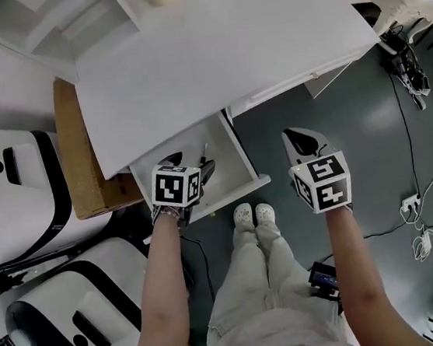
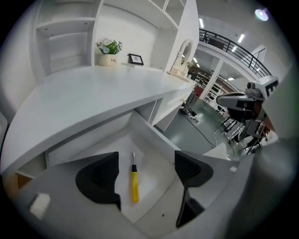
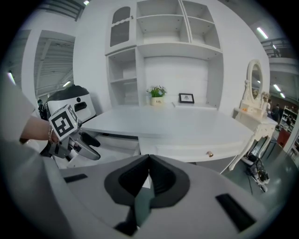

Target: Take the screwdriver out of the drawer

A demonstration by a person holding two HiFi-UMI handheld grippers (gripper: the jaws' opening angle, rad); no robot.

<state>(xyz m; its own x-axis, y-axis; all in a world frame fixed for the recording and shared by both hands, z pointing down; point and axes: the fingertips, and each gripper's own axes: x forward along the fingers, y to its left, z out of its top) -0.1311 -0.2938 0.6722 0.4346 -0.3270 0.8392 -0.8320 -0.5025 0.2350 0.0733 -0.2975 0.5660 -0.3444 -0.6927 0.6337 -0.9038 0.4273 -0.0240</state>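
Observation:
A screwdriver (image 2: 134,184) with a yellow handle and a short metal blade lies flat on the bottom of the open white drawer (image 2: 150,132), blade pointing towards the back. My left gripper (image 2: 145,175) hovers over the drawer with its jaws wide apart, and the screwdriver shows between them, untouched. In the head view the left gripper (image 1: 190,165) is above the drawer (image 1: 247,157) pulled out from the white desk (image 1: 209,52). My right gripper (image 1: 297,139) hangs over the floor right of the drawer, its jaws (image 3: 148,161) pressed together on nothing.
Two white-and-black machines (image 1: 15,193) and a brown board (image 1: 81,153) stand left of the desk. The person's feet (image 1: 253,215) are just in front of the drawer. Cables and a power strip (image 1: 412,203) lie on the grey floor at right. A potted plant (image 2: 108,52) sits on the desk.

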